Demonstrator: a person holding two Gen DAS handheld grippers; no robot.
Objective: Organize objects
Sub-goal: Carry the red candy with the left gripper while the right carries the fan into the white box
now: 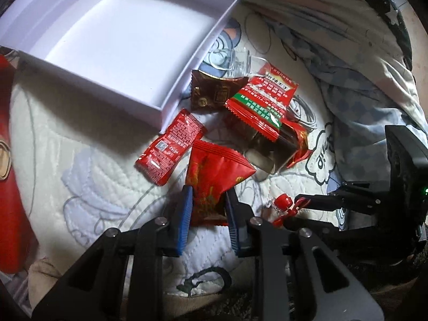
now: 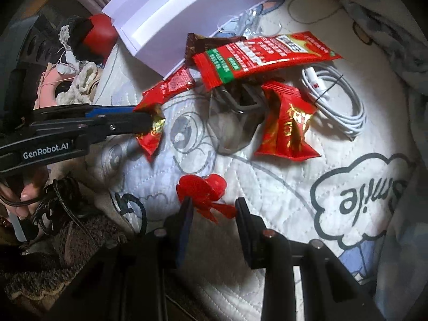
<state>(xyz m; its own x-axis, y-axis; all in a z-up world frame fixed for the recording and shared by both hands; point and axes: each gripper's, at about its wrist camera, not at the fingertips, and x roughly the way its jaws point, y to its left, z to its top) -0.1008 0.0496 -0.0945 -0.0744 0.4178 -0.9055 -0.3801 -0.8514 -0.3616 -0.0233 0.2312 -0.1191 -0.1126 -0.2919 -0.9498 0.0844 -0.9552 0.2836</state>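
My left gripper [image 1: 208, 190] is shut on a red snack packet [image 1: 214, 165], blue pads pressing both sides. The right wrist view shows that left gripper [image 2: 150, 116] pinching the packet [image 2: 151, 133] a little above the quilt. My right gripper [image 2: 214, 200] is shut on a small red ornament [image 2: 203, 187]; it also appears at the right of the left wrist view [image 1: 291, 211], ornament [image 1: 283, 204] between its tips. An open white box [image 1: 107, 40] [image 2: 187, 8] lies beyond, nothing inside. Loose packets lie beside it: a small red one [image 1: 171, 149], a brown one [image 1: 214, 91], a long red-green one [image 2: 262, 58].
Another red packet [image 2: 286, 125] and a coiled white cable [image 2: 337, 101] lie on the quilted cartoon cover [image 2: 267, 176]. A clear plastic piece [image 1: 238, 61] sits by the box. Crumpled bedding [image 1: 361, 67] borders the right. A large red object [image 1: 10, 160] is at the left.
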